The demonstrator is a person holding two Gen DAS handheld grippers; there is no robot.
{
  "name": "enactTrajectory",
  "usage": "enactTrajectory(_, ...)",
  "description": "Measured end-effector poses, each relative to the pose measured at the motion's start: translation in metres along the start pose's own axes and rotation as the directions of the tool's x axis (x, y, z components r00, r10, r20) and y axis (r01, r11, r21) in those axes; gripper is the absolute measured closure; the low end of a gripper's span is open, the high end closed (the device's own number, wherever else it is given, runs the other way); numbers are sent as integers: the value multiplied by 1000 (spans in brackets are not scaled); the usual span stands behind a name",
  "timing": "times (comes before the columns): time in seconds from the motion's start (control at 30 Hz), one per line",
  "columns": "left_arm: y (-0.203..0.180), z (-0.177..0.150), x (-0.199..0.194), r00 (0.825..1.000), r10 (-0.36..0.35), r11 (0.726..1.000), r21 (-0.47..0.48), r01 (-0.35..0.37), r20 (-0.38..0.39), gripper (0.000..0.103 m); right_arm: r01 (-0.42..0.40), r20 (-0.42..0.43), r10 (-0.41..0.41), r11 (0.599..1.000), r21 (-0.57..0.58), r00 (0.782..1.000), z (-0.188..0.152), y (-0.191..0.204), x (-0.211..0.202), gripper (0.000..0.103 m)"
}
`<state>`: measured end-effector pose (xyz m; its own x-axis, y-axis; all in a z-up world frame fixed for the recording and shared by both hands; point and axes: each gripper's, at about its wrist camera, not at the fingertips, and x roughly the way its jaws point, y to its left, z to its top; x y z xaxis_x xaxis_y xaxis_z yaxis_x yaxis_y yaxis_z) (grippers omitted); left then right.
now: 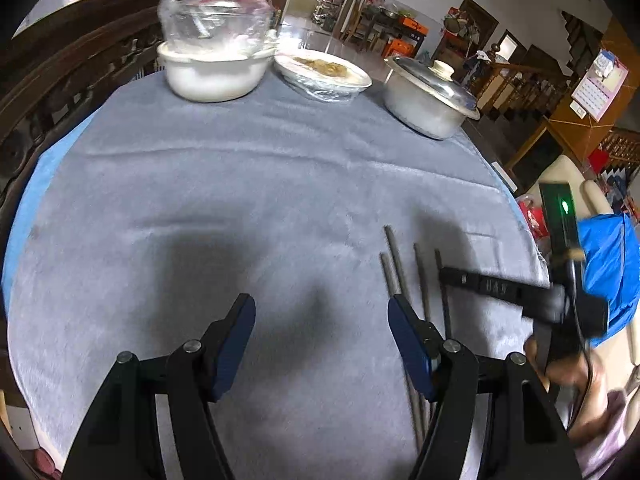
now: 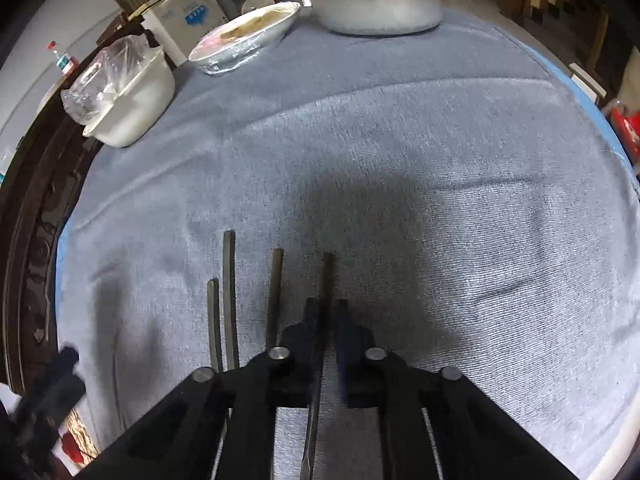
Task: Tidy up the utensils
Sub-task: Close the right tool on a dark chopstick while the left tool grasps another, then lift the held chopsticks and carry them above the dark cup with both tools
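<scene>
right hand-held gripper (image 2: 325, 312) clenches the rightmost chopstick (image 2: 329, 276) on the tabletop (image 2: 440, 160); left hand-held gripper (image 1: 322, 334) hangs released beside. a thin, off-centre pinch may let the stick pivot or slip on lifting.

I see four dark, thin chopsticks (image 2: 230, 300) on grey cloth over counter, roughly parallel, ends uneven. Left two nearly touching, third apart. Rightmost chopstick (image 2: 328, 276) clamped between closed pads of my right hand-held gripper (image 2: 326, 308).
</scene>
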<state>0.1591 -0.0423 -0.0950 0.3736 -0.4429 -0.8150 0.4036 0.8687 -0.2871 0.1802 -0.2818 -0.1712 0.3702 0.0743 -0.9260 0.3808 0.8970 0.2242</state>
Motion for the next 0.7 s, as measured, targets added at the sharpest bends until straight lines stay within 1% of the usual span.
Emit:
enactTrajectory(0.07,-11,12,11,999,-25,1000,7,25,-24,33,-6,7,6,1000,5,1000,-4,-9,-4,99)
enactTrajectory(0.17,-27,29,33,995,-41,999,18,43,-89,33,-49,9,48,998,35,999,-13,-28,-11,99)
enactTrajectory(0.27,-42,47,62,984,-70,997,5,72,-166,34,-72,5,72,997,42,997,-23,-40,-17,99)
enactTrajectory(0.37,-51,61,90,970,-61,998,-17,59,-236,34,-93,-7,93,995,41,996,-29,-47,-19,99)
enactTrajectory(0.4,-56,64,100,964,-48,999,-10,47,-262,34,-101,-10,102,994,44,995,-30,-50,-20,99)
enactTrajectory(0.43,-59,66,107,959,-31,999,0,32,-281,39,-113,-13,113,993,47,993,-32,-52,-21,99)
enactTrajectory(0.47,-62,67,112,956,-16,1000,4,18,-293,48,-118,-15,119,992,48,993,-32,-53,-21,99)
enactTrajectory(0.53,-69,69,121,949,-9,1000,16,15,-314,54,-122,-19,123,991,46,992,-32,-53,-20,99)
enactTrajectory(0.6,-74,64,129,941,23,999,52,-6,-338,58,-118,-22,119,992,42,993,-32,-52,-21,99)
enactTrajectory(0.63,-78,63,129,947,45,996,83,-19,-319,64,-118,-22,119,992,43,993,-33,-52,-22,99)
enactTrajectory(0.67,-83,61,130,946,73,992,124,-35,-315,73,-121,-20,122,992,44,992,-33,-52,-22,99)
enactTrajectory(0.7,-84,61,132,946,88,989,143,-45,-313,82,-126,-17,127,991,48,992,-32,-52,-21,99)
